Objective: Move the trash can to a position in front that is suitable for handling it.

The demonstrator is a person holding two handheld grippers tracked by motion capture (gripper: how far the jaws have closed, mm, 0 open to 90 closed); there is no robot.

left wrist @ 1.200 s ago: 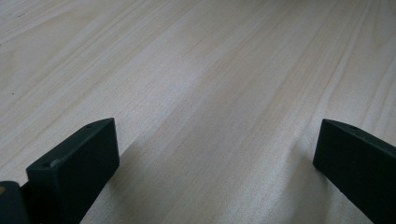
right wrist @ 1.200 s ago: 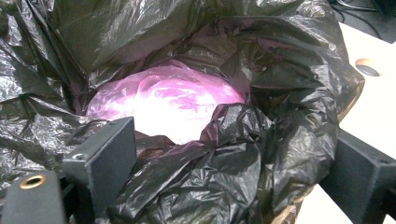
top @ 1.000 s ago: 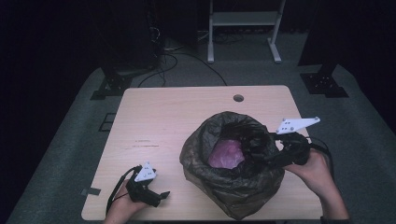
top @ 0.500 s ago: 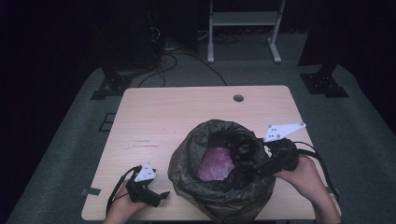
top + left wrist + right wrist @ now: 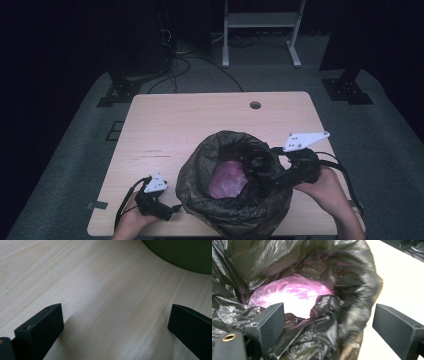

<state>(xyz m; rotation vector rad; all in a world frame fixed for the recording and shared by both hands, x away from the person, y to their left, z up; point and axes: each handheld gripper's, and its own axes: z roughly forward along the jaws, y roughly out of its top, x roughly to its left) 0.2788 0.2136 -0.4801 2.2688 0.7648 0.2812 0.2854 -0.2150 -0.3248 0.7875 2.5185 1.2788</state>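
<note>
High view: a black bin bag (image 5: pixel 235 192) stands on the near right part of the wooden table (image 5: pixel 200 120), its mouth open and facing up, a pink bag (image 5: pixel 227 179) lying inside it.
Right gripper (image 5: pixel 280 172): at the bag's right rim; in the right gripper view its jaws stand wide apart, crumpled black film (image 5: pixel 317 340) bunched between them, and neither pad clearly presses on it.
Left gripper (image 5: pixel 172 210): rests low on the table just left of the bag; in the left gripper view its jaws are spread over bare wood (image 5: pixel 112 305), nothing between them.
Step in hand: judged as working the right rim of the bag, either to gather the mouth or to widen it.
Next move: likely calls for closing the right jaws on the rim fold, with the left gripper coming to the opposite rim.
Axis: the bag sits squat and upright, its long axis roughly vertical, mouth tilted slightly toward the person.
Risk: thin film may slip free of the pads.
</note>
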